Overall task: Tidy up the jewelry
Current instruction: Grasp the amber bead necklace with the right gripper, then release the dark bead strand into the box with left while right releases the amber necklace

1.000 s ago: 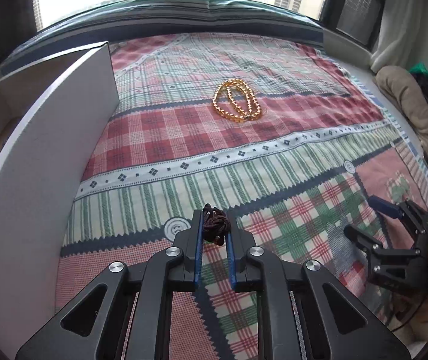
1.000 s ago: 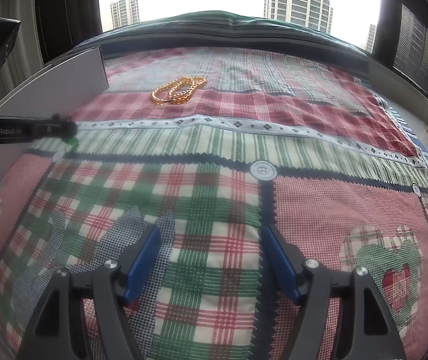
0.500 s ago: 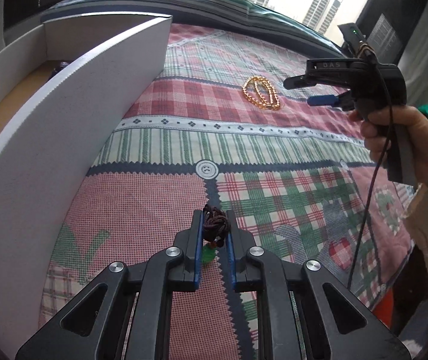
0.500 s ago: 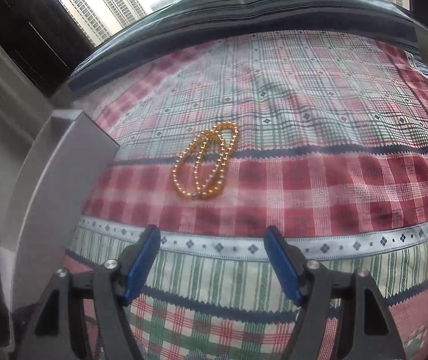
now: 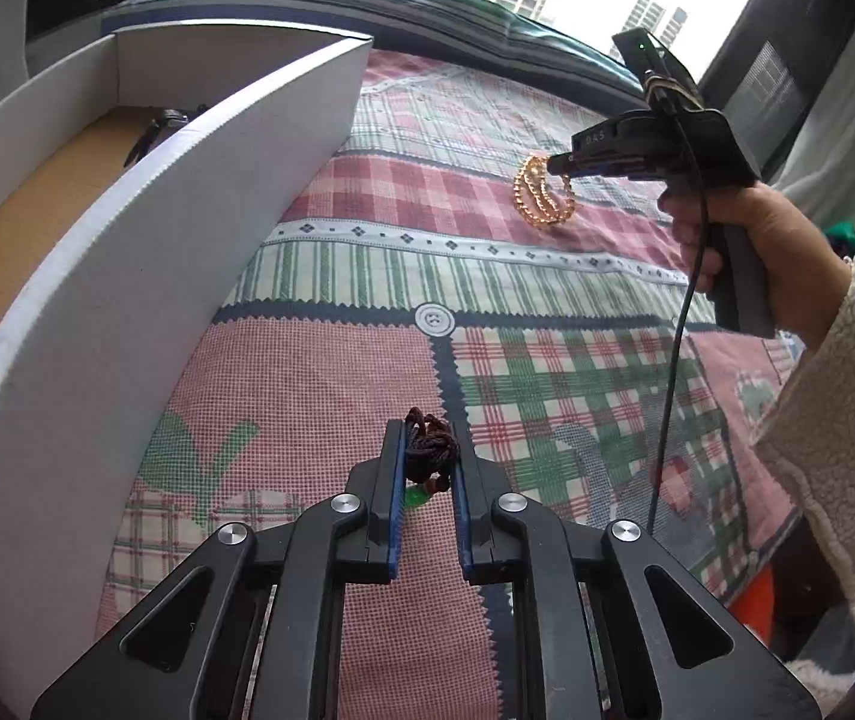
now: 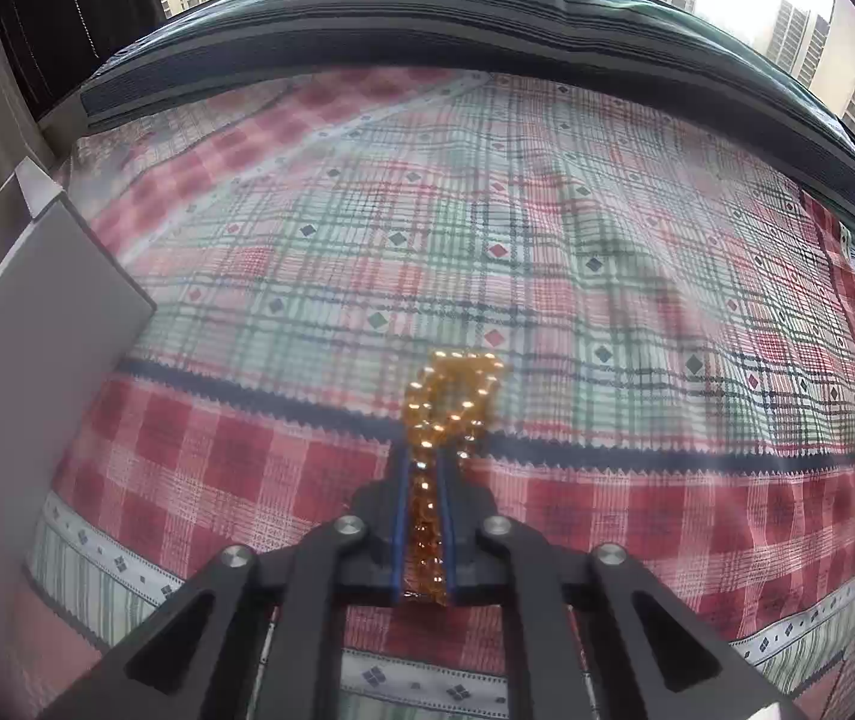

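My left gripper (image 5: 427,444) is shut on a dark brown cord necklace (image 5: 429,449) with a small green bead under it, held above the patchwork cloth beside the white box (image 5: 145,276). My right gripper (image 6: 427,462) is shut on the gold bead necklace (image 6: 454,390), whose loop sticks out past the fingertips. In the left wrist view the right gripper (image 5: 559,167) sits at the gold necklace (image 5: 538,198) on the red plaid patch, far right of the box.
The white box has a brown cardboard floor (image 5: 25,216) with a dark item (image 5: 157,126) at its far end. The box corner shows in the right wrist view (image 6: 49,324). A plaid cloth (image 6: 547,240) covers the surface; a window is behind.
My right gripper moved forward to the gold necklace and closed on it. My left gripper, still holding the cord necklace, swung further left toward the box.
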`<state>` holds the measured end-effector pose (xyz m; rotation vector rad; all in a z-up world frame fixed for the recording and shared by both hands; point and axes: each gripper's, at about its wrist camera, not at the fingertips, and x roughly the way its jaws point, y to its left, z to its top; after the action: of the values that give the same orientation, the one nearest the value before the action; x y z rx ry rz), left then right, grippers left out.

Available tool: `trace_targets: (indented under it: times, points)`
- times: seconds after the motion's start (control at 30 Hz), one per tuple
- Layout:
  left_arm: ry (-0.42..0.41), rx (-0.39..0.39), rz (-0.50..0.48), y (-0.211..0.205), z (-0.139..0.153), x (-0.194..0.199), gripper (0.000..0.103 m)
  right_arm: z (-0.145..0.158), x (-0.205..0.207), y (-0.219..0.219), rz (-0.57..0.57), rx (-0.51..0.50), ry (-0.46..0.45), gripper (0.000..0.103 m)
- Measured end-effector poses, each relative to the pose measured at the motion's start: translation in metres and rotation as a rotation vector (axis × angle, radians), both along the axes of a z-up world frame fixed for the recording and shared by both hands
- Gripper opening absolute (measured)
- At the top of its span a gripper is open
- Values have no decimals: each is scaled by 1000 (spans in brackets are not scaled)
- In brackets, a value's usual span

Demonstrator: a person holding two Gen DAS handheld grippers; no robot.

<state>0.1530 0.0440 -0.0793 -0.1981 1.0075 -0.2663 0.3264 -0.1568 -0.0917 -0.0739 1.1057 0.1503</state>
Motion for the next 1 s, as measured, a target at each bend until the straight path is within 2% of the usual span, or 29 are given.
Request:
trace_targets:
  times: [0.27,0.47,0.63,0.73,0.8,0.93,1.0]
  points:
    - [-43,-89,9,18,51,-11,12,77,-50,-20,62,192,-120,8]
    - [-83,-109,15,48,108,-27,12,142,-82,9,169,279,-230,8]
    - [-114,-73,138,106,142,-40,12,198,-108,54,300,386,-306,8]
    - [-120,-31,248,144,145,-41,12,221,-116,94,390,440,-318,8]
    - [-101,-16,314,166,138,-36,12,228,-117,123,441,468,-310,8]
    - [-51,27,404,197,109,-29,12,222,-121,181,522,509,-251,8]
    - [-12,24,427,206,93,-27,12,212,-125,208,562,514,-214,8]
